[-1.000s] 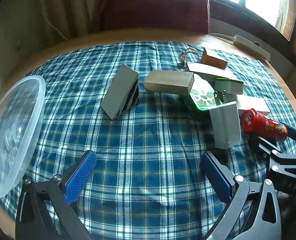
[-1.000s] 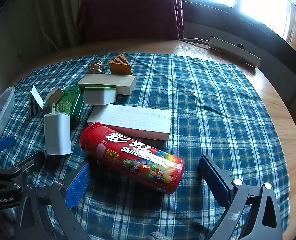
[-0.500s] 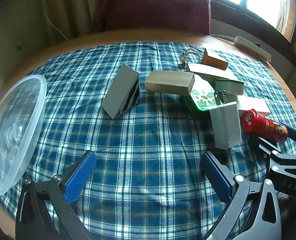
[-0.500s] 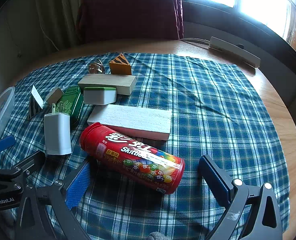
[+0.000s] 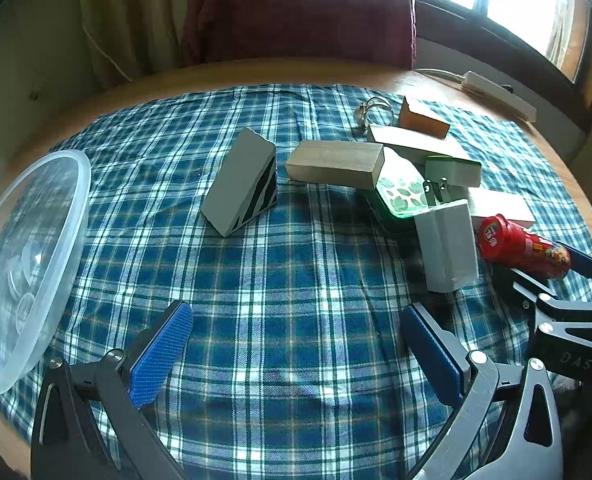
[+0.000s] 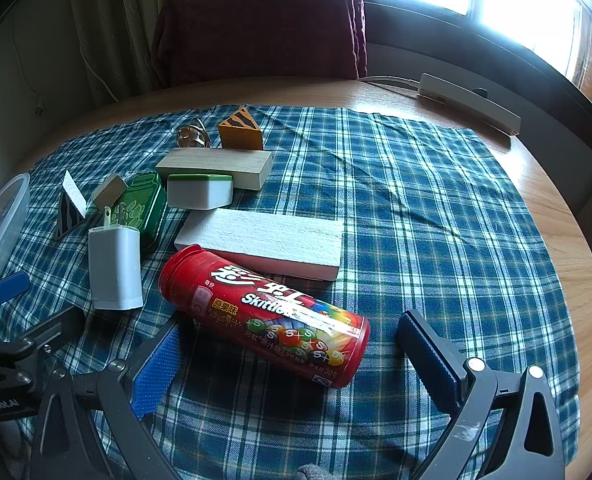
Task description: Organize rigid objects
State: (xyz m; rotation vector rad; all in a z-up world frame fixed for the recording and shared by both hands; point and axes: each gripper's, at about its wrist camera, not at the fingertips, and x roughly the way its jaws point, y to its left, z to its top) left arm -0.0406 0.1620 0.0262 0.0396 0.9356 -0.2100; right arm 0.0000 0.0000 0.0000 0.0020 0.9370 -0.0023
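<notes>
A red Skittles can lies on its side on the blue plaid cloth, just beyond my right gripper, which is open with the can's lower part between its fingers. Behind the can lie a white foam block, a white charger plug, a green tin, a white box with a green lid, a wooden block and an orange wedge. My left gripper is open over bare cloth. A grey striped wedge stands ahead of it, with a wooden block and the charger to the right.
A clear plastic bowl sits at the cloth's left edge. A metal key ring lies at the back. A white power strip rests on the bare wooden table near the window. A dark red chair back stands beyond the table.
</notes>
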